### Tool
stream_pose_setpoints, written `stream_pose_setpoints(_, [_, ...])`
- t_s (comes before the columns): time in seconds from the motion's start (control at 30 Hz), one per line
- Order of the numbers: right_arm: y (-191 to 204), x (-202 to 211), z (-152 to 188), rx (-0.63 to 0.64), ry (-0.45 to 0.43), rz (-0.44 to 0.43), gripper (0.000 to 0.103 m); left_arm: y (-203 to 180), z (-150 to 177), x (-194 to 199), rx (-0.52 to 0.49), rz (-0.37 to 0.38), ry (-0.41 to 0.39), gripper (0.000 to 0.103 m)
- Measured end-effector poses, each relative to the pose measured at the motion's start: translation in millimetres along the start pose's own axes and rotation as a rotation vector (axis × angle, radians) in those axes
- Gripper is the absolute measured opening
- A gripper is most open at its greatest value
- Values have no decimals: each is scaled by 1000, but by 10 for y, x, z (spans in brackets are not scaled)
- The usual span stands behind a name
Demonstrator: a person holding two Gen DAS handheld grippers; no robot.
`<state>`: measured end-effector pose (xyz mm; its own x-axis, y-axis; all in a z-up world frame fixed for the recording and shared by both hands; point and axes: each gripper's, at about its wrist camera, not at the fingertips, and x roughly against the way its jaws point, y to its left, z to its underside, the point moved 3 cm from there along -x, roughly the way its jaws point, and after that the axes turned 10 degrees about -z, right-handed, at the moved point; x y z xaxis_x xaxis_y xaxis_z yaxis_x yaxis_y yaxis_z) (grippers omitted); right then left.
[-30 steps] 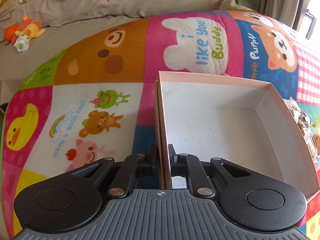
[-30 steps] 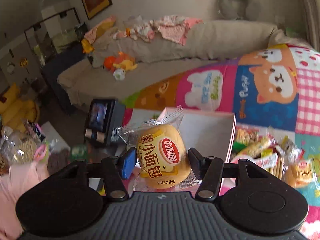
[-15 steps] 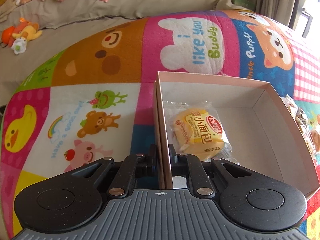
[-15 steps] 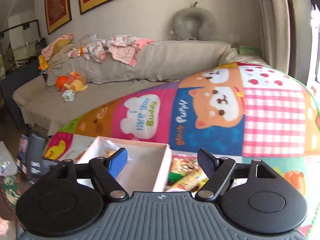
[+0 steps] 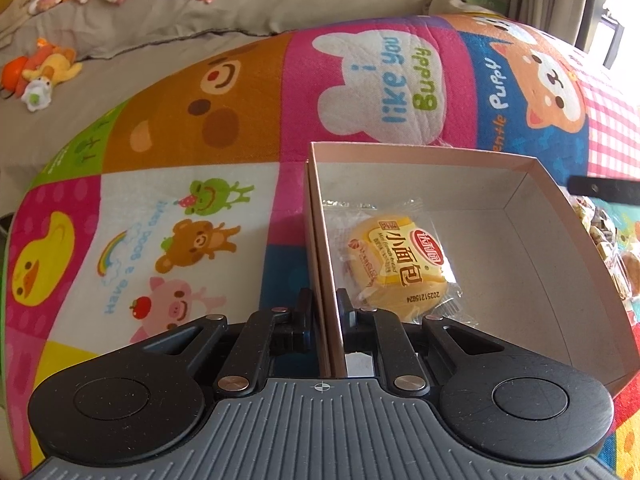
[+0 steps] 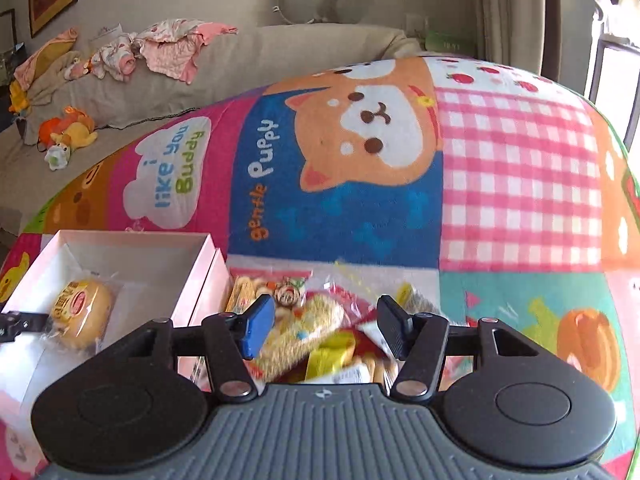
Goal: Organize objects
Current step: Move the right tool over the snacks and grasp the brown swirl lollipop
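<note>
Right now the left gripper (image 5: pixel 325 312) is clenched on the near left wall of one pink box (image 5: pixel 592 256), which sits on the cartoon-print mat (image 5: pixel 180 128) in the centre-right of the left wrist frame. The box's long axis looks to run left to right across that frame, though fisheye bending makes this uncertain. One wrapped bun (image 5: pixel 396 268) lies flat inside, in the box's near left corner, close to the clamped wall; the red logo end points toward the upper right of the frame, the date-code edge toward the lower right, and the wrapper's long axis runs diagonally.

The right gripper (image 6: pixel 326 330) has just been closing its jaws, yet they stand apart with nothing pinched. It hangs over a loose pile of snack packets (image 6: pixel 316 328) at bottom centre of the right wrist frame, just right of the box. The packets overlap and blur, so no sure count. One blue fingertip (image 6: pixel 258 330) and one black show.
</note>
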<state>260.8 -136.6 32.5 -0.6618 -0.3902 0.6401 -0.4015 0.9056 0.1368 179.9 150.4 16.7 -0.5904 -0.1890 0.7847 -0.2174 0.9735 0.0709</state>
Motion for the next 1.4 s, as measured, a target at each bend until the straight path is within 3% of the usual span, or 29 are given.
stream_pose_setpoints(0.17, [-44, -714, -430, -81, 113, -35, 57, 16, 1, -2, 15, 4, -3, 14])
stream_pose_setpoints(0.27, [-142, -1078, -511, -121, 195, -35, 55, 31, -2, 3, 17, 16, 0, 14])
stream_pose_setpoints(0.33, [-130, -1085, -491, -82, 229, -48, 53, 30, 1, -1, 12, 19, -3, 14])
stream_pose_setpoints(0.53, [-248, -557, -97, 17, 303, -75, 46, 51, 6, 9, 25, 25, -5, 14])
stream_pose_setpoints(0.73, [-340, 71, 420, 155, 319, -44, 45, 37, 11, 17, 20, 10, 4, 13])
stream_pose_setpoints(0.87, [-336, 469, 593, 209, 242, 3, 46, 39, 22, 9, 33, 6, 14, 13])
stream_pose_setpoints(1.0, [-178, 794, 626, 195, 154, -125, 54, 29, 59, 10, 29, 0, 25, 12])
stream_pose_setpoints(1.1, [43, 870, 701, 217, 141, -222, 63, 33, 100, 6, 28, 3, 38, 12])
stream_pose_setpoints(1.3, [460, 1077, 1100, 270, 147, -286, 66, 41, 113, 18, 34, 5, 38, 12])
stream_pose_setpoints(1.4, [608, 1222, 1283, 359, 135, -269, 66, 43, 110, 23, 36, 5, 38, 12])
